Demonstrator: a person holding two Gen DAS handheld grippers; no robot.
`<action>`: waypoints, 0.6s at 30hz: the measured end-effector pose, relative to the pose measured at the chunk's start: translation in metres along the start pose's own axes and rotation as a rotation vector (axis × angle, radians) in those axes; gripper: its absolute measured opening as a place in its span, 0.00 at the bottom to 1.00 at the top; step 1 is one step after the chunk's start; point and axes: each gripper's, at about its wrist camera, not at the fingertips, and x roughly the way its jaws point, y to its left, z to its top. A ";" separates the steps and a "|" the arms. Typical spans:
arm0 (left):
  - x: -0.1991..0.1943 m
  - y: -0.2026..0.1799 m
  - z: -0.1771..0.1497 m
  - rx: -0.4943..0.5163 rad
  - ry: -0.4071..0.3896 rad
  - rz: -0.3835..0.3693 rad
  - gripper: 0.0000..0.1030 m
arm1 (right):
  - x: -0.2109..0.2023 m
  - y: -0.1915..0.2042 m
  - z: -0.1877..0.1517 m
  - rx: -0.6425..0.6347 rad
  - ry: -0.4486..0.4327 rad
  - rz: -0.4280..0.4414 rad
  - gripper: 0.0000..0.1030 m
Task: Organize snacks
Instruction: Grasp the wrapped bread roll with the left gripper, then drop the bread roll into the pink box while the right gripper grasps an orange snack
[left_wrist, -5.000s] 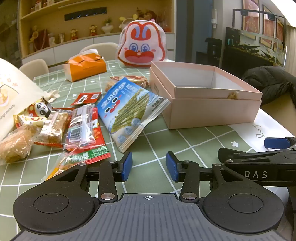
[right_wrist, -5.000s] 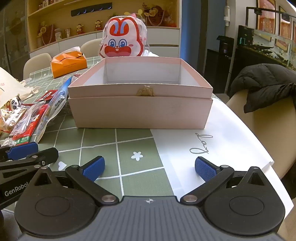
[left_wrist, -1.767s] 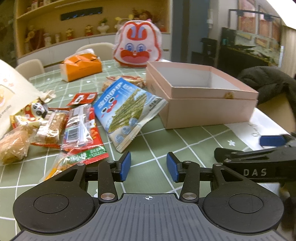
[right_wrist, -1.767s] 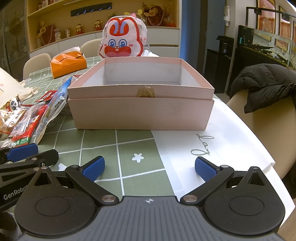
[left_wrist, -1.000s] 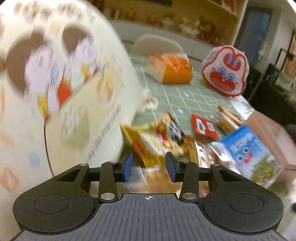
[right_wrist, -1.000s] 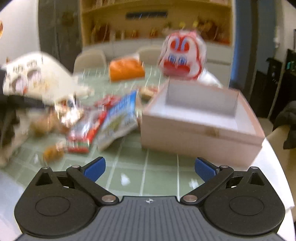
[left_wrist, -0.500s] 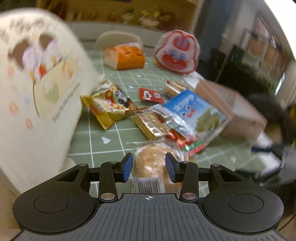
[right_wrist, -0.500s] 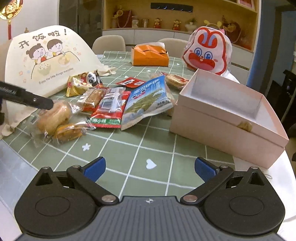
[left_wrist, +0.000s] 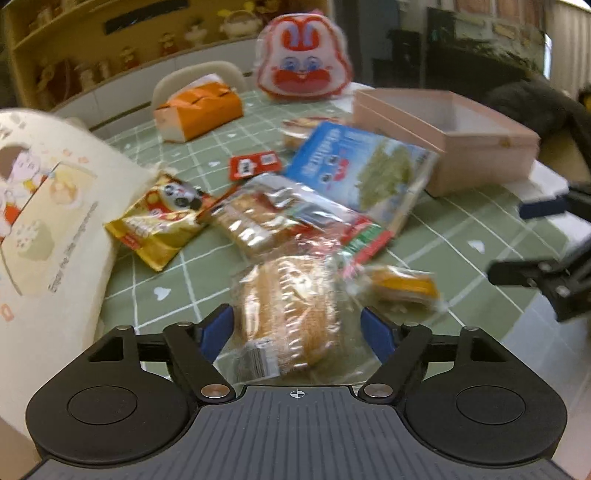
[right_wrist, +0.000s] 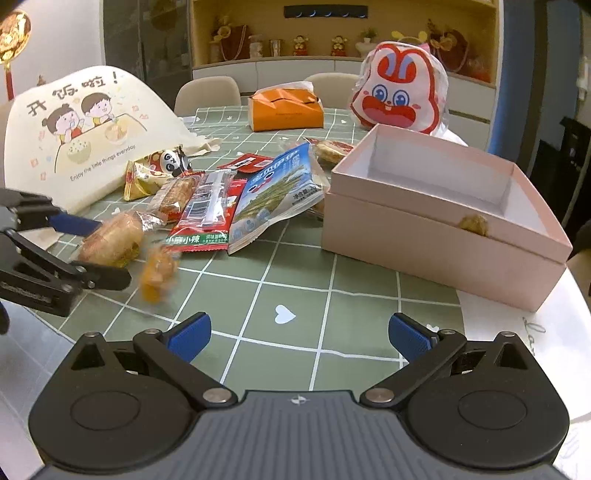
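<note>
Pick step on the snacks, nothing boxed yet by the look of it. My left hand-held gripper (left_wrist: 297, 326) has its jaws opening right now, spread wide, with the wrapped round bread bun (left_wrist: 286, 310) lying between the blue pads; the pads don't press on it, so it's straddled, not gripped. From the right wrist view the same bun (right_wrist: 112, 236) sits at about 10 o'clock of my right hand-held gripper (right_wrist: 297, 334), at the near left end of the snack pile, with a small orange cake packet (right_wrist: 157, 275) just beside it, blurred. Right hand-held gripper is released, jaws wide, nothing between them, hovering over bare table (right_wrist: 332, 314). The pink box (right_wrist: 443, 221) stands open at 1 o'clock from the right wrist, looks empty apart from a clasp on its front rim. Rest of the pile: blue rice cracker bag (right_wrist: 273, 192) leaning against the box, red spicy strip pack (right_wrist: 205, 218), panda snack bag (right_wrist: 155, 171) at 11 o'clock, all touching or overlapping. Cream tote bag (right_wrist: 81, 136) behind them, orange tissue box (right_wrist: 286, 109) and rabbit bag (right_wrist: 400, 92) at the far side. Next move, my guess: close left jaws on the bun across its width, gently since it's soft and the film is slippery, lift clear of the orange packet, carry right to the box.
</note>
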 end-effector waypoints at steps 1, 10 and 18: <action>-0.001 0.005 0.000 -0.030 -0.003 -0.015 0.77 | -0.001 -0.001 0.000 0.006 -0.005 0.004 0.99; -0.027 0.041 -0.003 -0.245 -0.071 -0.111 0.56 | -0.006 0.029 0.014 -0.068 -0.039 0.117 0.99; -0.054 0.040 -0.009 -0.265 -0.113 -0.108 0.55 | 0.038 0.072 0.045 -0.179 0.052 0.230 0.59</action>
